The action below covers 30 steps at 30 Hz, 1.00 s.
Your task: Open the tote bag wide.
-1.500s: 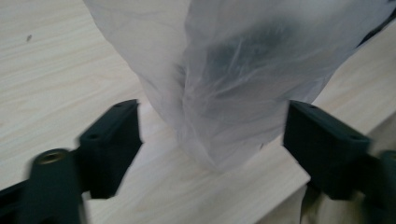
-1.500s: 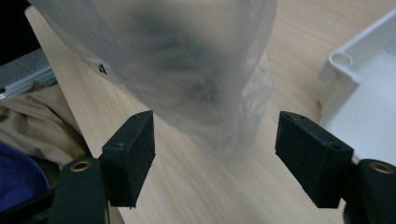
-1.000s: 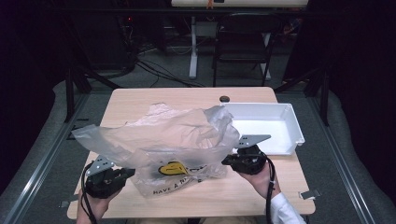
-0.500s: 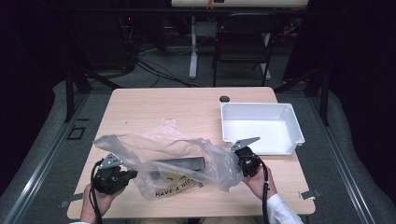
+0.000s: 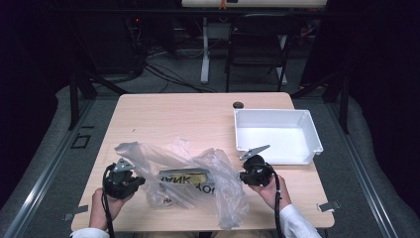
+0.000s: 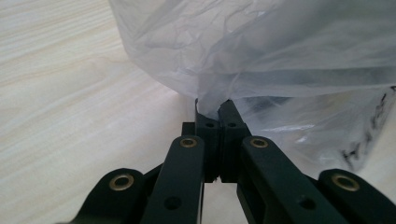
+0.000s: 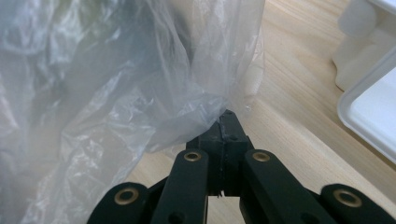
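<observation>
1. The clear plastic bag is lying crumpled on the near half of the wooden table, stretched between the two grippers.
2. The left gripper is sitting at the bag's left edge; in the left gripper view its jaws are pressing together with a bunched fold of the bag pinched between them.
3. The right gripper is sitting at the bag's right edge; in the right gripper view its jaws are likewise closing tight on a gathered corner of the bag.
4. A flat dark item with a yellow patch is resting inside the bag, and black printed letters are showing through the film beside it.
5. The white tray is standing on the table's right side, just beyond the right gripper and apart from the bag.
6. A small dark round thing is lying near the table's far edge, just behind the tray.
7. The person's left hand and right hand are gripping the tools from the near edge.
</observation>
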Motion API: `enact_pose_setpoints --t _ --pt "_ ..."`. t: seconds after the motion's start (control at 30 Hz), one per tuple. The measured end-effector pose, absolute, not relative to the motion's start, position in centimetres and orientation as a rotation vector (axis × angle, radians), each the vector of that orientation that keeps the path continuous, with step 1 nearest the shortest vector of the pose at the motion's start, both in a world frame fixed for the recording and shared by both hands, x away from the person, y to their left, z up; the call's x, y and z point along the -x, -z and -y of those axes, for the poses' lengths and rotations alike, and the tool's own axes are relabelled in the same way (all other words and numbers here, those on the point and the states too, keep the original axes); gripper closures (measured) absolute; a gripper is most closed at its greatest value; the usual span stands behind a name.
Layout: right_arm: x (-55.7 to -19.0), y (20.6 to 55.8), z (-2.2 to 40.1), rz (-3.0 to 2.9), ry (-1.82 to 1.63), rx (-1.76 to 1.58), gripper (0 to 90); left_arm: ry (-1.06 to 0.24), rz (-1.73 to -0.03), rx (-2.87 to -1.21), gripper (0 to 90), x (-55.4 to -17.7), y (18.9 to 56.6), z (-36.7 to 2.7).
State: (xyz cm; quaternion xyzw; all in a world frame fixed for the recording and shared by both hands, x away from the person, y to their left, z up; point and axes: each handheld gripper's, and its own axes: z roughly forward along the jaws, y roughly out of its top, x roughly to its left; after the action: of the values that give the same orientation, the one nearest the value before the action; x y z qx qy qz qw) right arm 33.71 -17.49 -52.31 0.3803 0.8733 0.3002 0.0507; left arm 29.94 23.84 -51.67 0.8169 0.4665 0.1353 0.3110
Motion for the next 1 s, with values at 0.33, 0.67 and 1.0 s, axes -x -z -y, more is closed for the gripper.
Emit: enact_pose_setpoints --t 0.33,0.67,1.0 --pt "-34.4 53.2 16.5 -2.683 -0.836 -1.183 90.0 -0.419 -1.255 -2.229 89.8 -33.0 52.8 -22.4" --pt "-32.9 48.4 18.2 -2.606 -1.031 -1.134 49.8 -0.421 -1.245 -2.232 89.7 -32.6 52.4 -22.2" --pt "-30.9 45.7 17.6 -2.583 -1.242 -1.030 22.3 -0.421 -1.230 -2.225 89.7 -32.5 52.0 -22.0"
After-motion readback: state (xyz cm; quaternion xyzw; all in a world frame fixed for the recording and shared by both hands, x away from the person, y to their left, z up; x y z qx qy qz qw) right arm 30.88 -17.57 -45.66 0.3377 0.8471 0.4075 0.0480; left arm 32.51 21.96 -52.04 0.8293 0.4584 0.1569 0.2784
